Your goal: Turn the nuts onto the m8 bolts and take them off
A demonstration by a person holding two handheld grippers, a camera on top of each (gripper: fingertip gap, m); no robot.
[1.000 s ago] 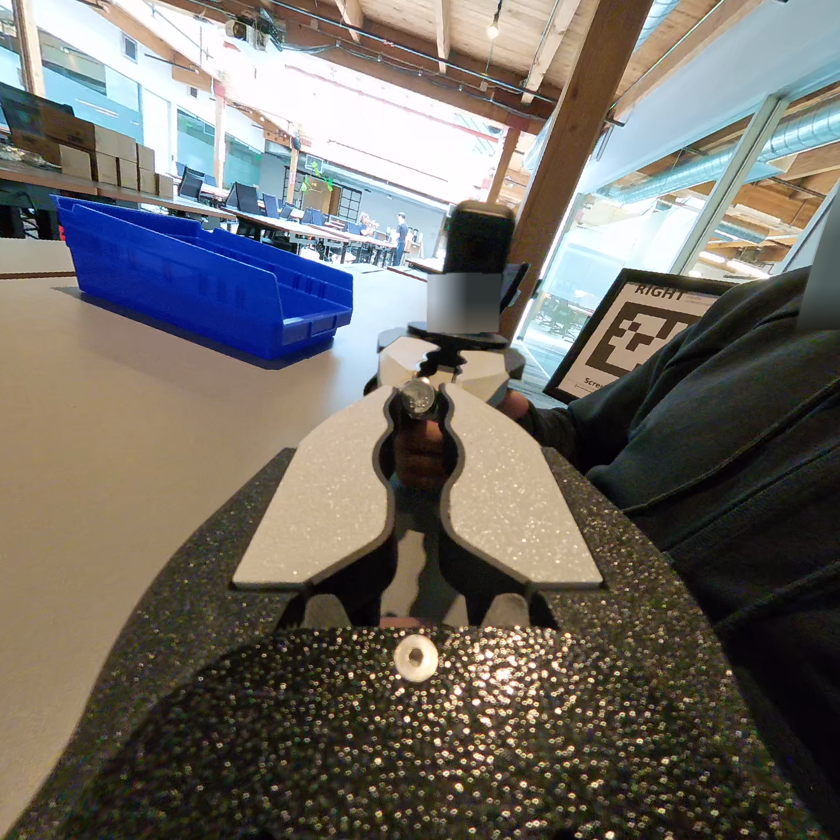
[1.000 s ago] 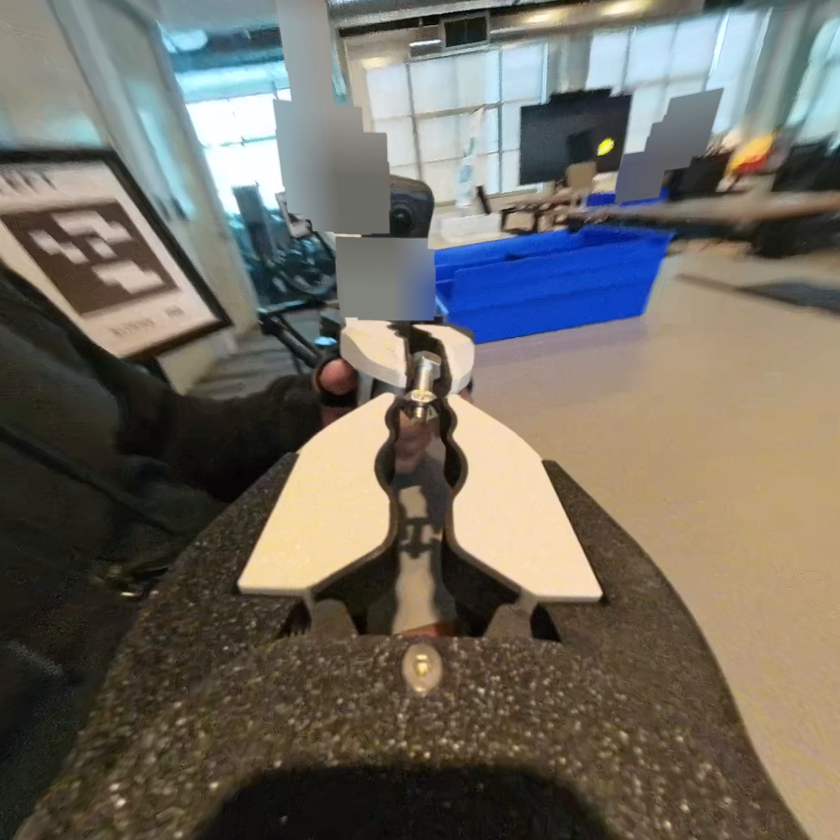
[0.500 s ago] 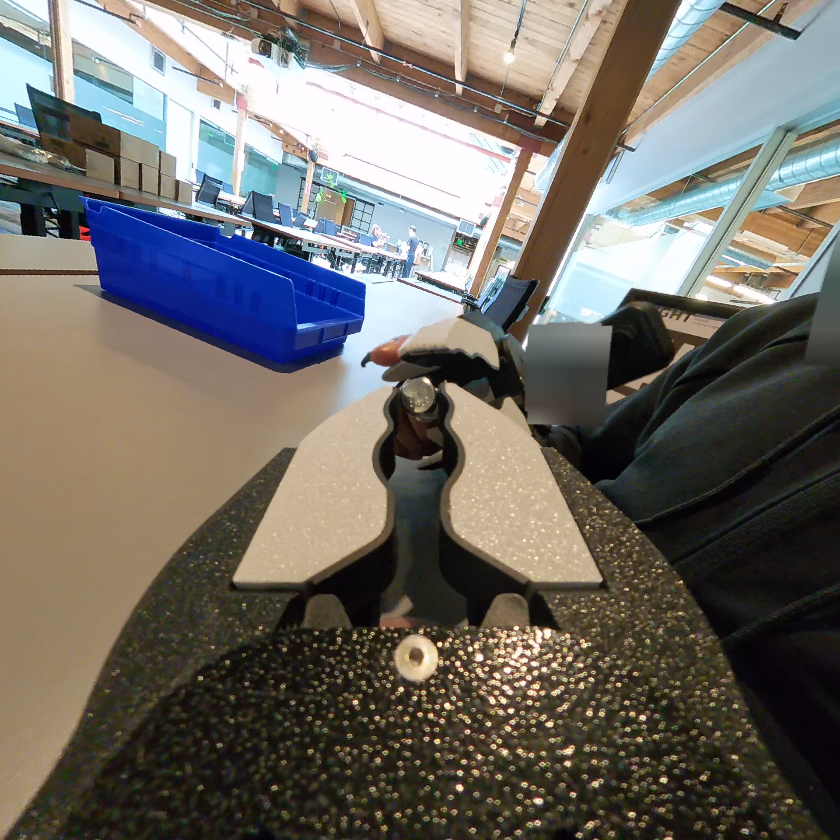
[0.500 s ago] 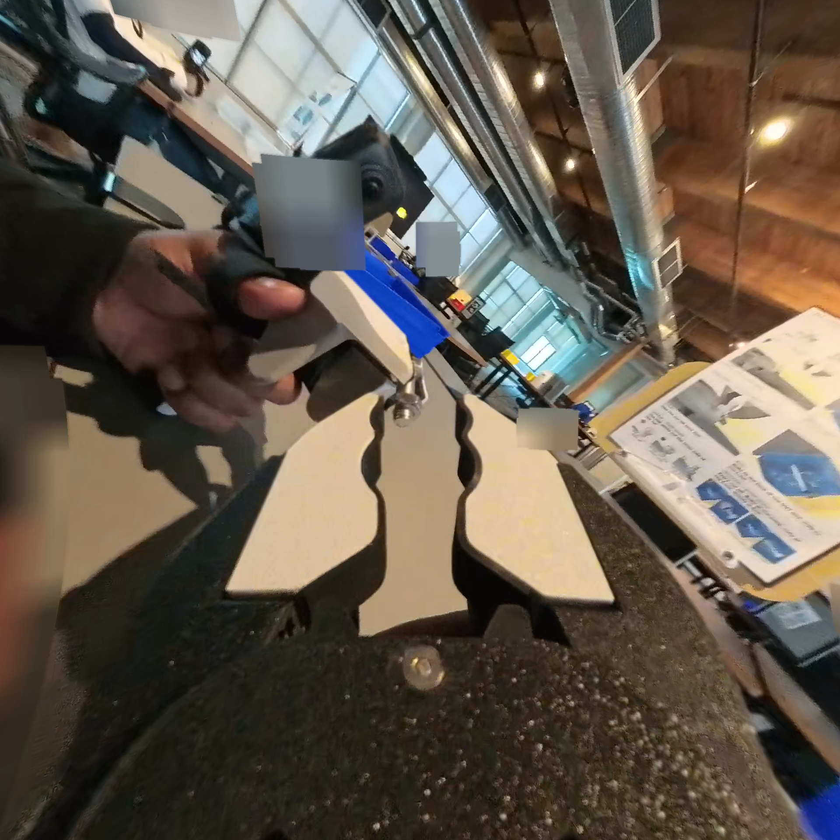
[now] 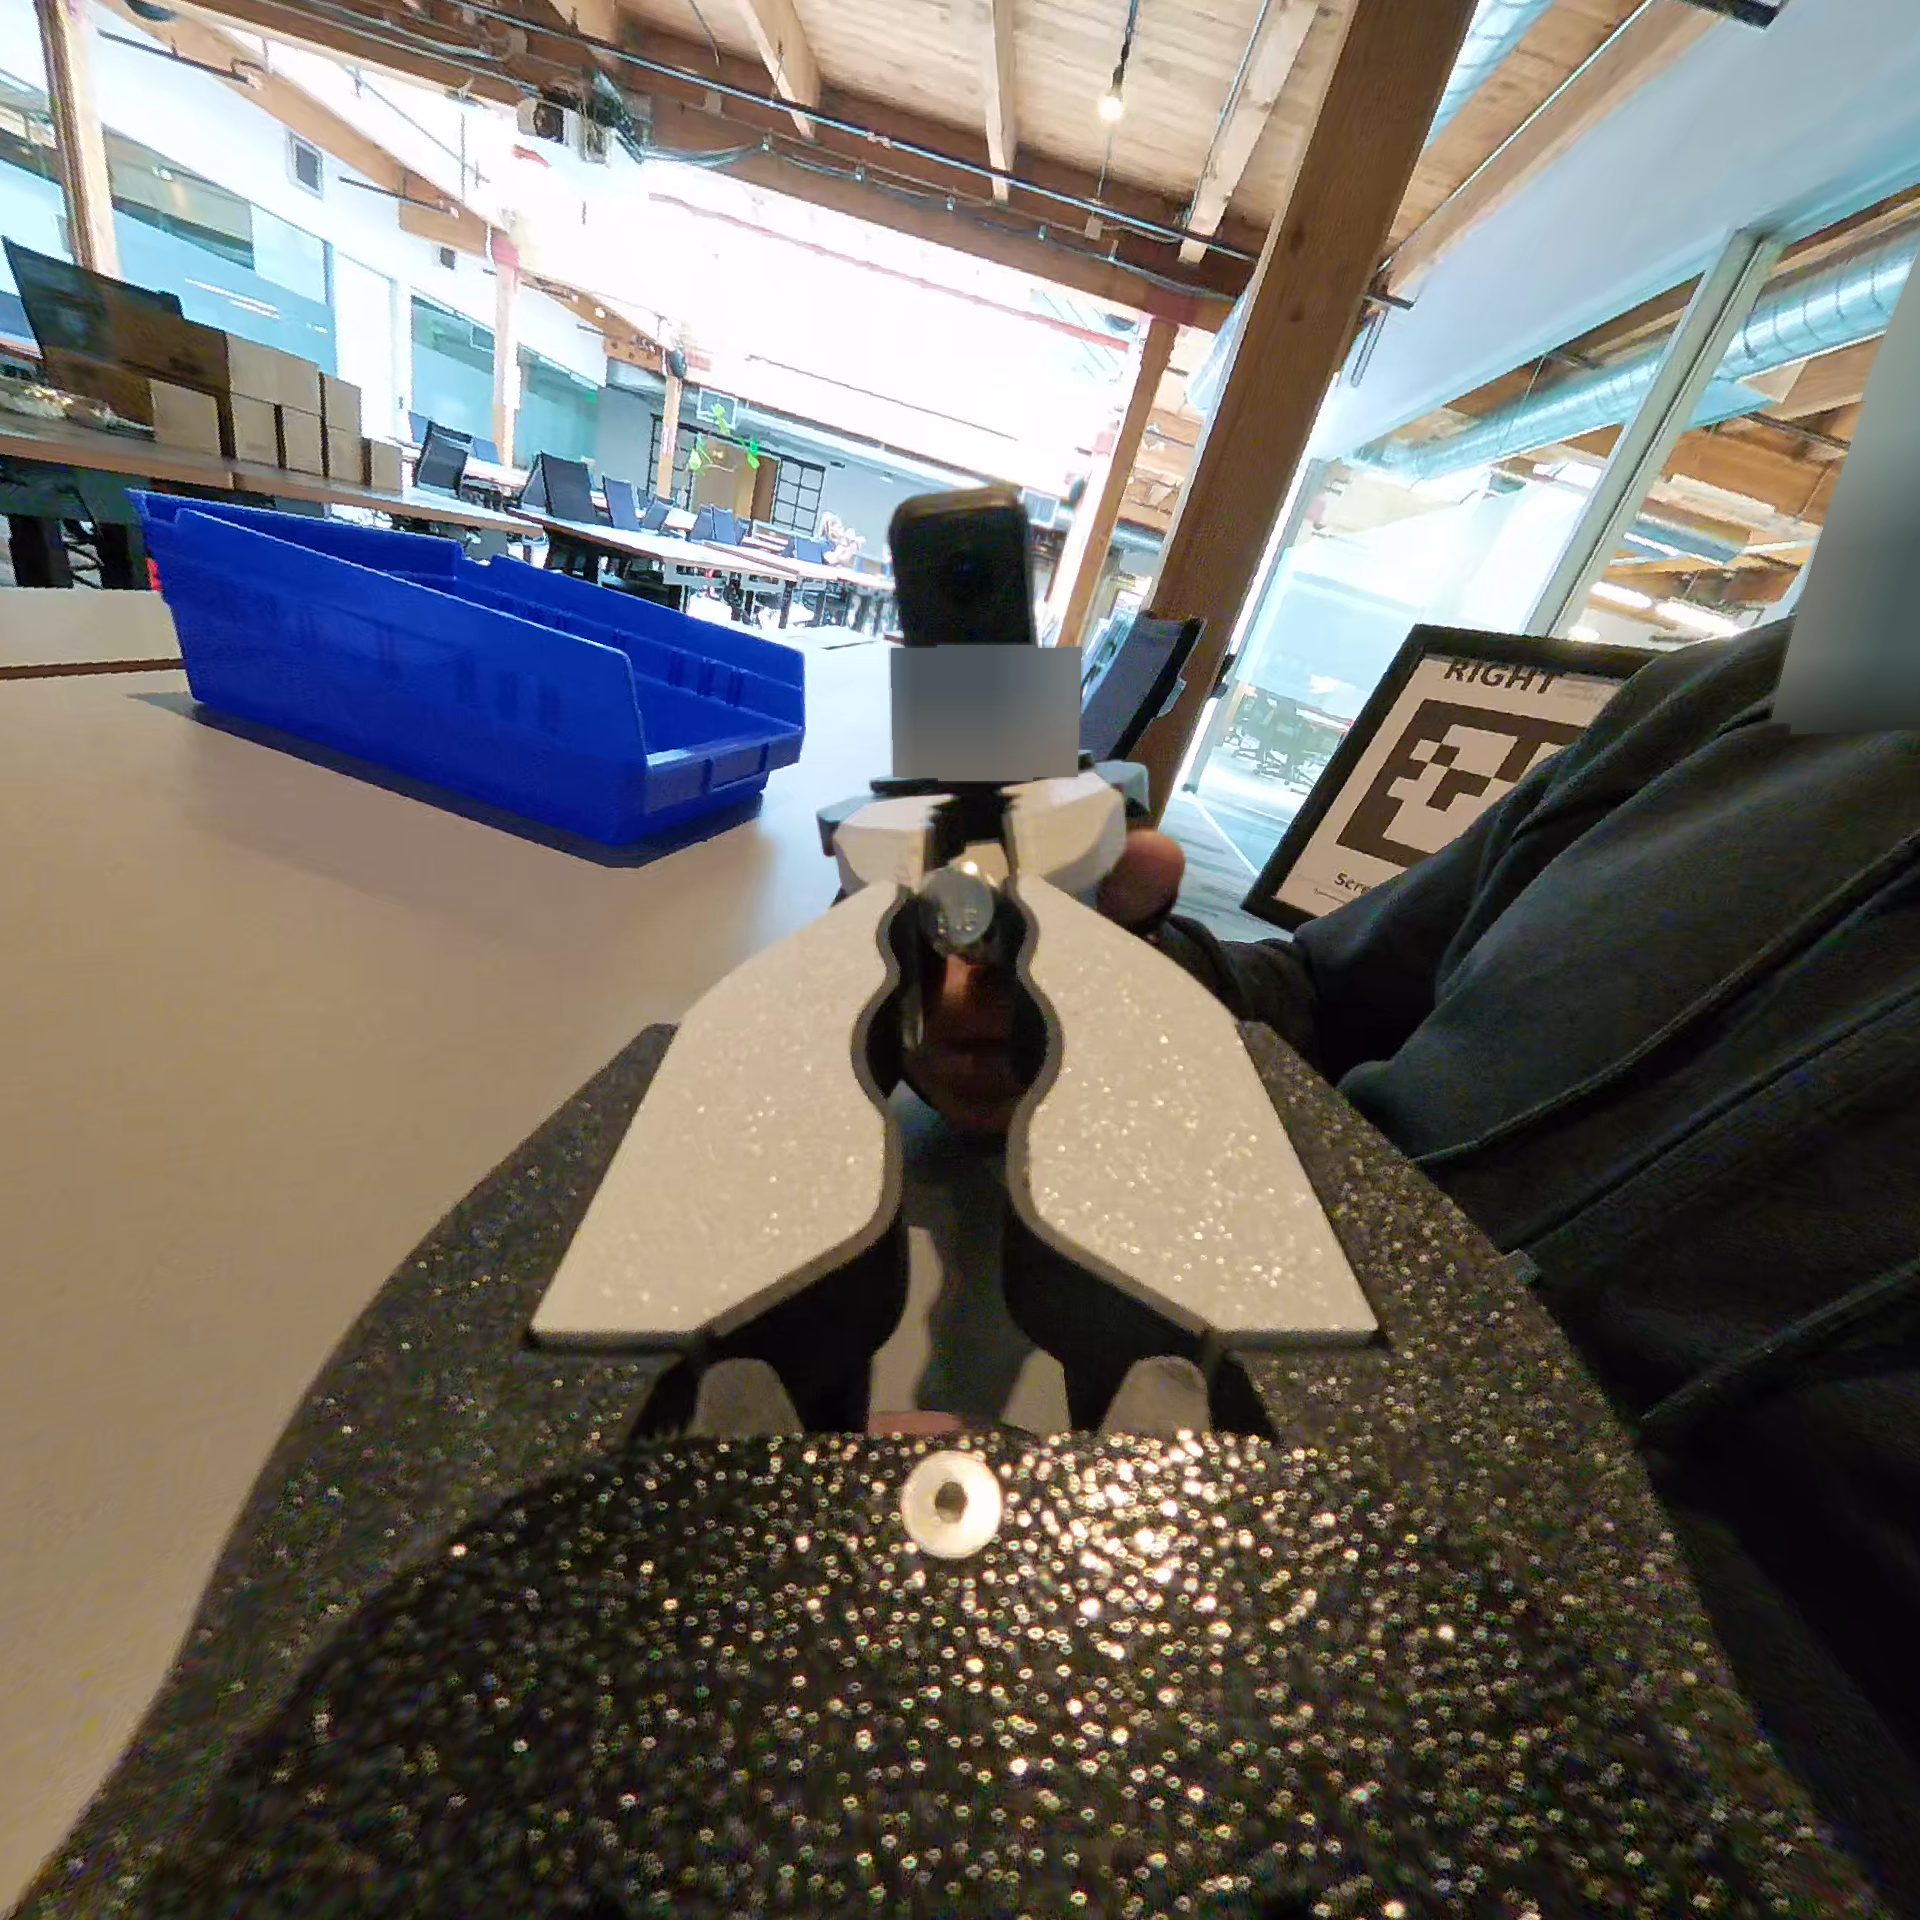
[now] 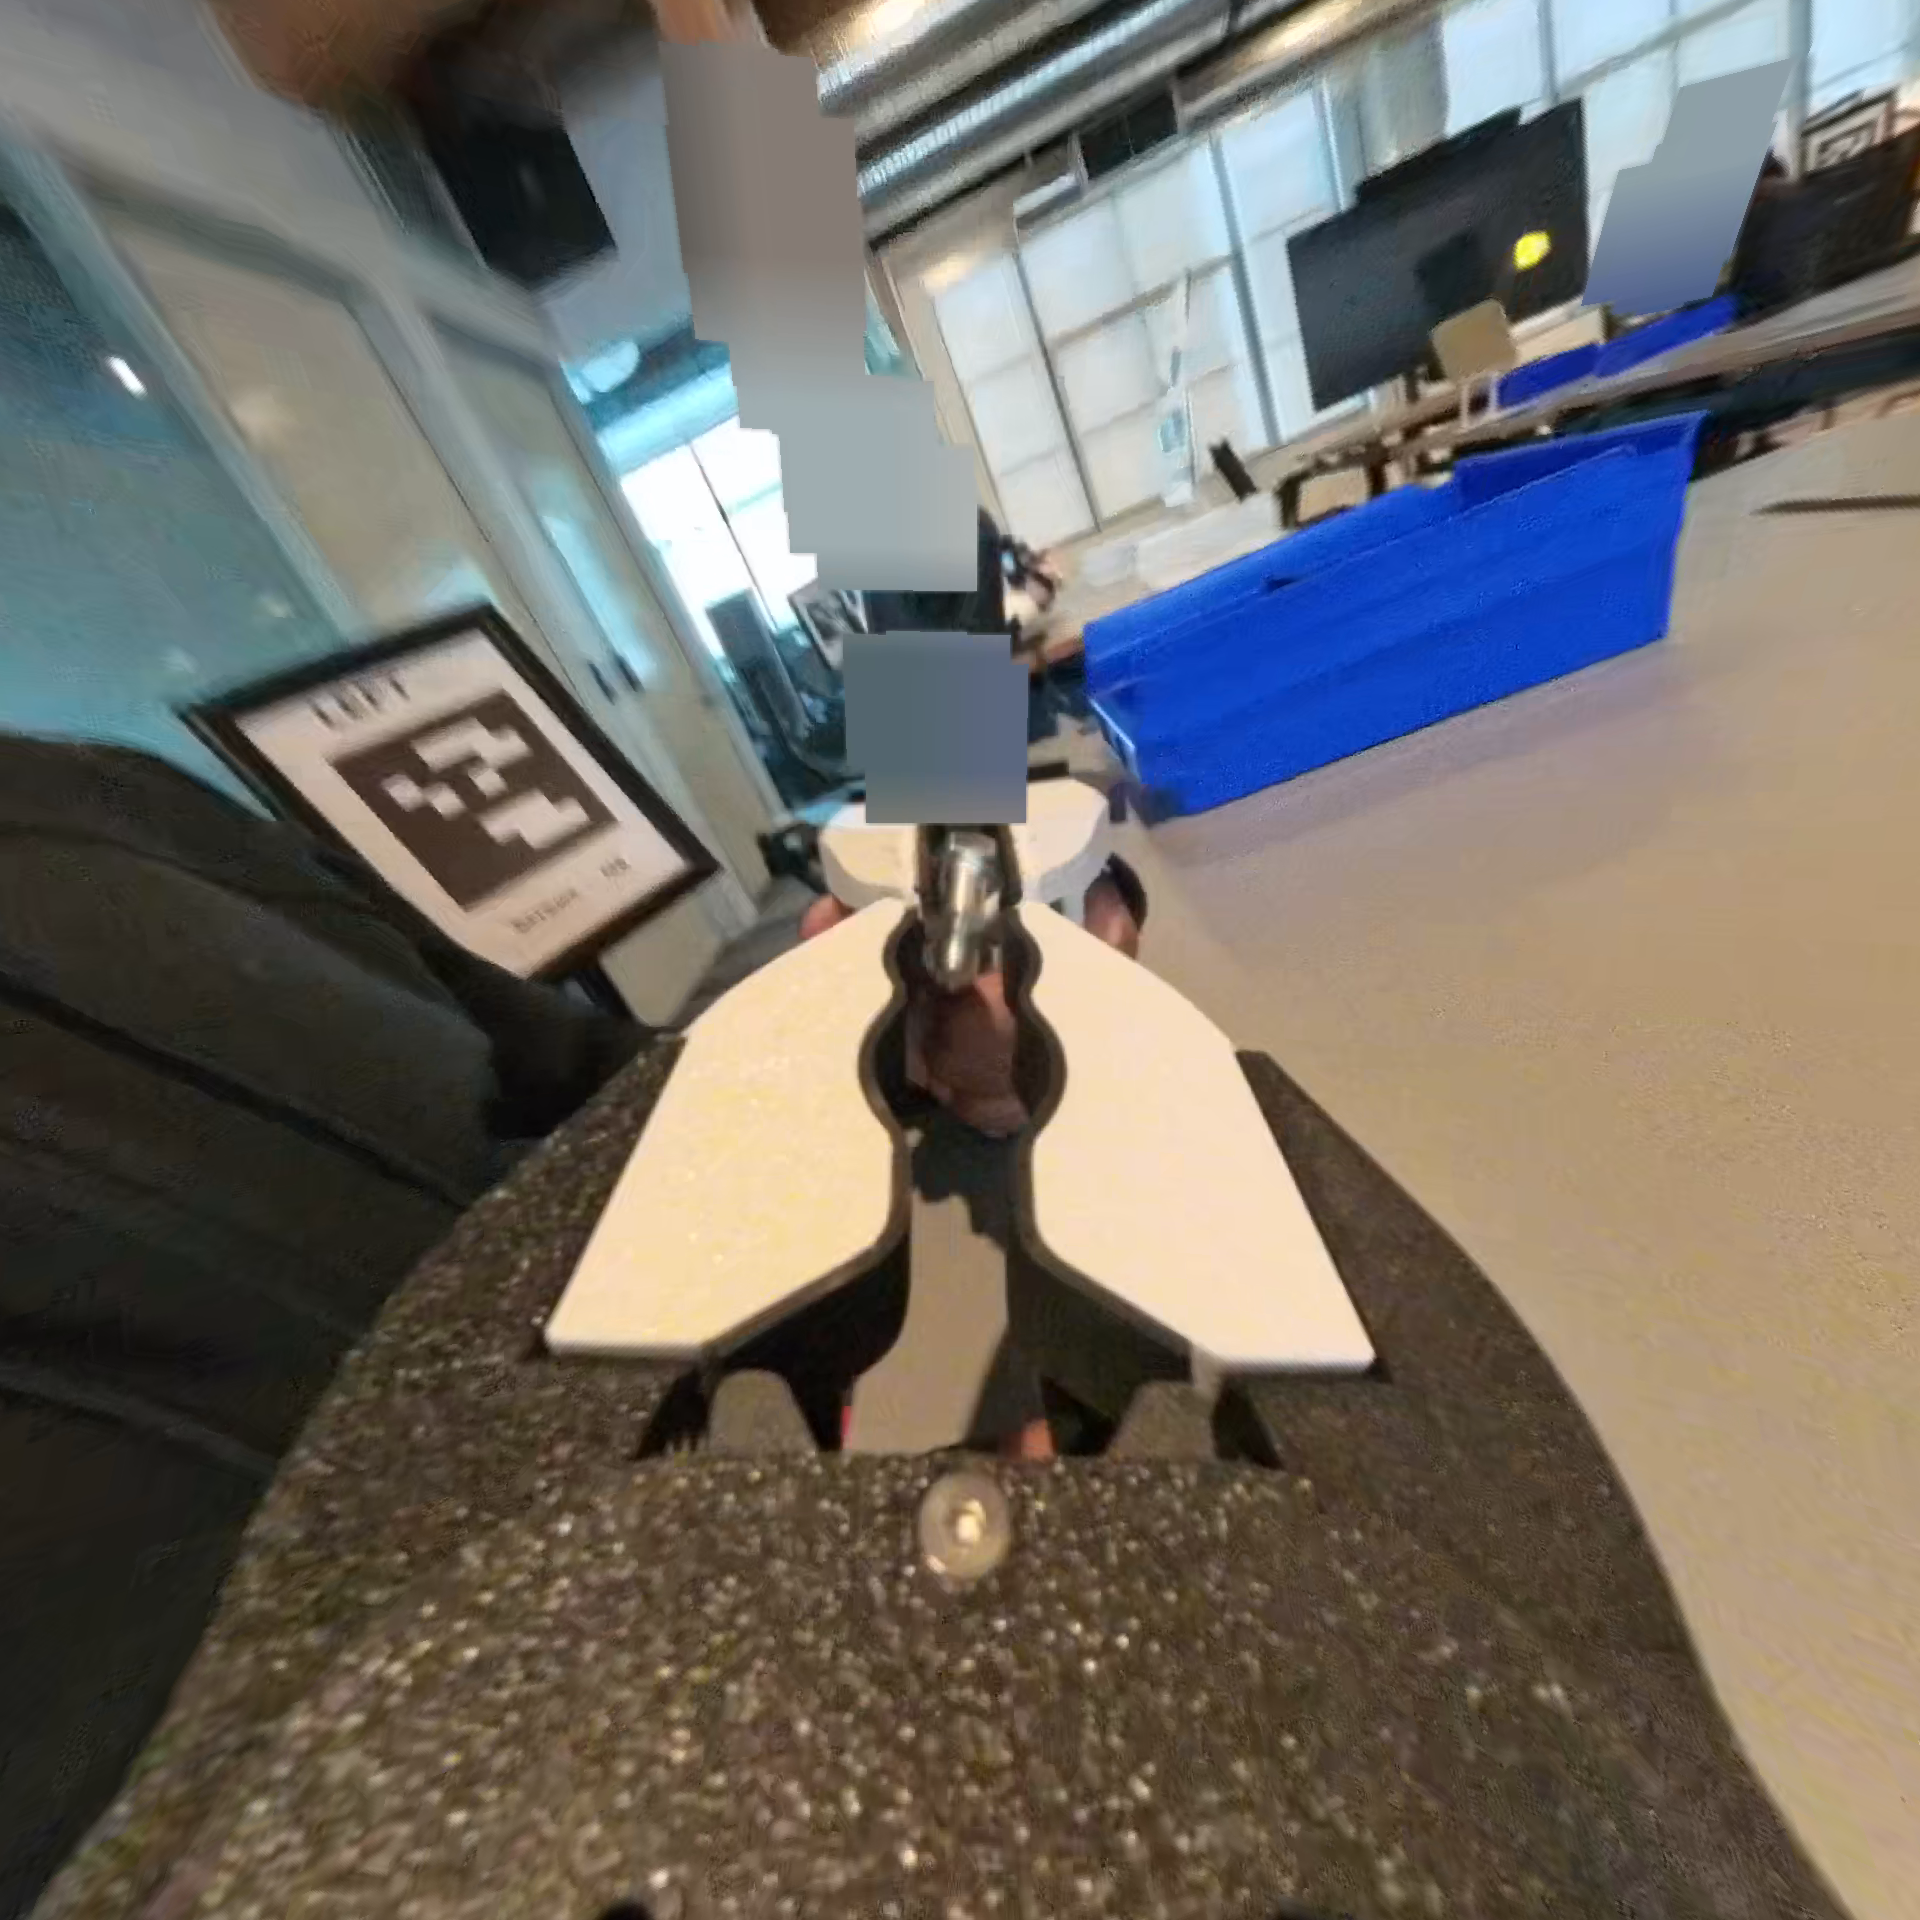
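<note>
My left gripper [image 5: 961, 902] is shut on the hex head of a silver bolt [image 5: 956, 925], held above the table. The bolt's shaft points away toward my right gripper [image 5: 977, 831], which faces it head-on. In the right wrist view, my right gripper [image 6: 961, 935] is closed around a nut [image 6: 954, 951] on the bolt's threaded end [image 6: 966, 878]. The left gripper [image 6: 961, 847] holds the far end behind it. This view is blurred, so the nut's edges are unclear. A hand shows through the gap behind each gripper's fingers.
A blue plastic bin [image 5: 468, 686] stands on the grey table [image 5: 260, 1039] at the back left; it also shows in the right wrist view [image 6: 1403, 644]. A framed black-and-white marker card [image 5: 1455, 769] stands beside the person's dark sleeve [image 5: 1610, 987]. A wooden post rises behind. The tips of both grippers are at nearly the same place.
Half a second ago my right gripper was open and rolled aside, off the nut. It has swung back in line and closed on the nut. The left gripper kept hold of the bolt.
</note>
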